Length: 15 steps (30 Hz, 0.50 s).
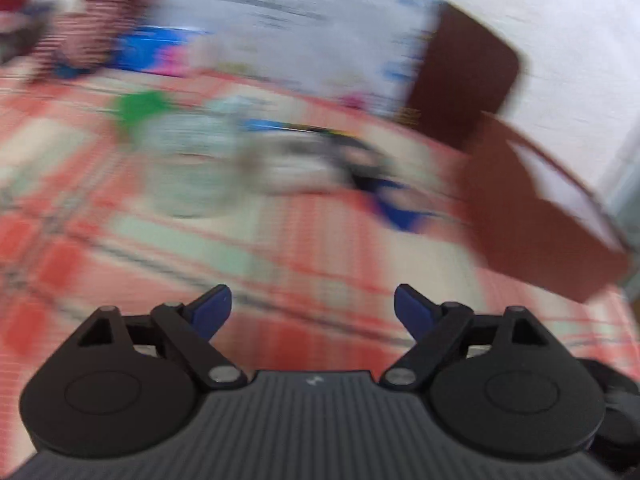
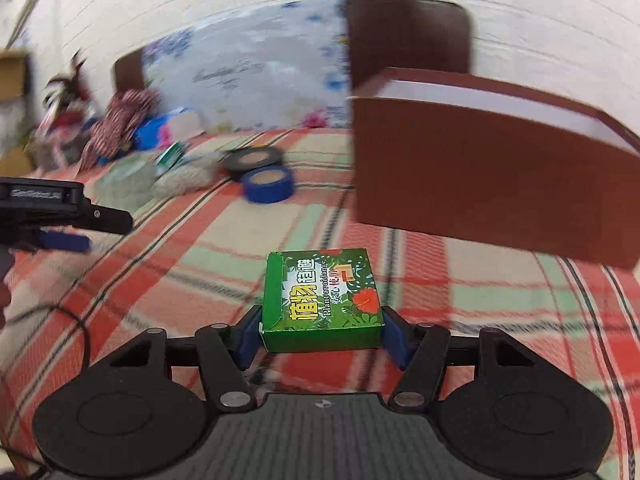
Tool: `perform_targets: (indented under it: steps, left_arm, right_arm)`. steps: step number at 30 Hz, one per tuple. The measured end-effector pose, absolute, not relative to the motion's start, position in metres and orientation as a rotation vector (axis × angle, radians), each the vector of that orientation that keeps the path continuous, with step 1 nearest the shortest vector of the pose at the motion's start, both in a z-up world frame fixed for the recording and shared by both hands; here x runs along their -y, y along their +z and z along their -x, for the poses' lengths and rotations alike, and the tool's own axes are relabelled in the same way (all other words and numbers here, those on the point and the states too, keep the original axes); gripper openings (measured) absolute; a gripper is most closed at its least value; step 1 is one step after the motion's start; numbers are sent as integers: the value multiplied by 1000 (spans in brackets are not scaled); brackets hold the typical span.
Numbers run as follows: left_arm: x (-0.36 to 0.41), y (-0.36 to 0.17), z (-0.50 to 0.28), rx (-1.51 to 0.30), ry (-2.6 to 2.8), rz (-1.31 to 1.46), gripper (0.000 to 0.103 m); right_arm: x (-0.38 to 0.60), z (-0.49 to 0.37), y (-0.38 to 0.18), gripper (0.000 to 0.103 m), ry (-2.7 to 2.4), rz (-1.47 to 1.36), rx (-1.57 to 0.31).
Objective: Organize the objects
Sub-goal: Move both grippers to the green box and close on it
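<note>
While the right claw (image 2: 320, 334) grips a small green box (image 2: 322, 300) between its blue pads, one pad pressing on each side, the box sits flat and level above the checked cloth (image 2: 168, 280). This cloth is red, green and cream, and whether it covers a bed or a table cannot be told.

Take the green box as the landmark. Past it and to the right stands a big brown box (image 2: 480, 184) with an open top and a white inside. Past it and a little to the left lie two rolls of tape, a blue roll (image 2: 267, 184) in front and a black roll (image 2: 252, 159) just behind it, touching or nearly so. Further left of the rolls there are blurry things in a heap, too smeared to name. Far left of the green box, the left claw (image 2: 66, 236) comes in from the edge of the picture.

From the left wrist view, the left claw (image 1: 312, 312) stands wide open with nothing between its blue pads. Everything ahead of it is very blurry. The brown box (image 1: 532, 216) shows at the right, and a blue smear (image 1: 396, 208) lies near it on the cloth (image 1: 280, 248).
</note>
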<state>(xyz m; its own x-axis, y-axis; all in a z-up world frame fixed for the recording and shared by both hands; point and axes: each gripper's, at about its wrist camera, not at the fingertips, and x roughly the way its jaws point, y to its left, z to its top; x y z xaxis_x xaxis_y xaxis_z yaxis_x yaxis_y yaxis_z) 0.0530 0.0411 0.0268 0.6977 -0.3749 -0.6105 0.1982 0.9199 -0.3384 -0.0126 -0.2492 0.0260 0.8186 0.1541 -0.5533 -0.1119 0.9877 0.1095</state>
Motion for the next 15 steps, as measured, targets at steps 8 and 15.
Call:
perform_targets:
  steps: [8,15]
  left_arm:
    - [85,7,-67,-979,-593,216,78]
    - [94,15,-54,-949,-610,196,45]
  right_arm:
    - [250,10,20,67,164,-78,-597]
    - [255,18,23,61,141,-104,-553]
